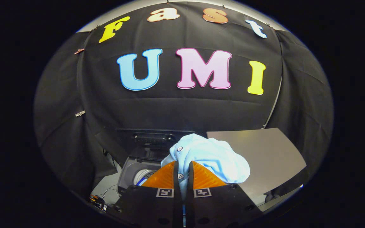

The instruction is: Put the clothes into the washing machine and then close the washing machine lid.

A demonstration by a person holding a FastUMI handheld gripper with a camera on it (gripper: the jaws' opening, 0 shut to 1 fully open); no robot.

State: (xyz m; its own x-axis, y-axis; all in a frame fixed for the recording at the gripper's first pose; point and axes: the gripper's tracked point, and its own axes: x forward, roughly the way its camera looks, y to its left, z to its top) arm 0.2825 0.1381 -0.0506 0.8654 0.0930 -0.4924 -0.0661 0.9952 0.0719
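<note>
The tongs (182,171) were clamped on a pale blue shirt (212,156), with the open washing machine (138,172) left, counter (271,155) edge right.

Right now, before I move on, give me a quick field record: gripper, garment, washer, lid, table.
gripper: gripper shut on the shirt, both fingers pressing a fold
garment: light blue shirt with buttons, bunched above and beyond the fingers, held up off the table
washer: washing machine ahead and to the left, drum opening visible
lid: lid raised, open
table: grey table to the right, behind the shirt
task stage: shirt not yet in drum
</note>
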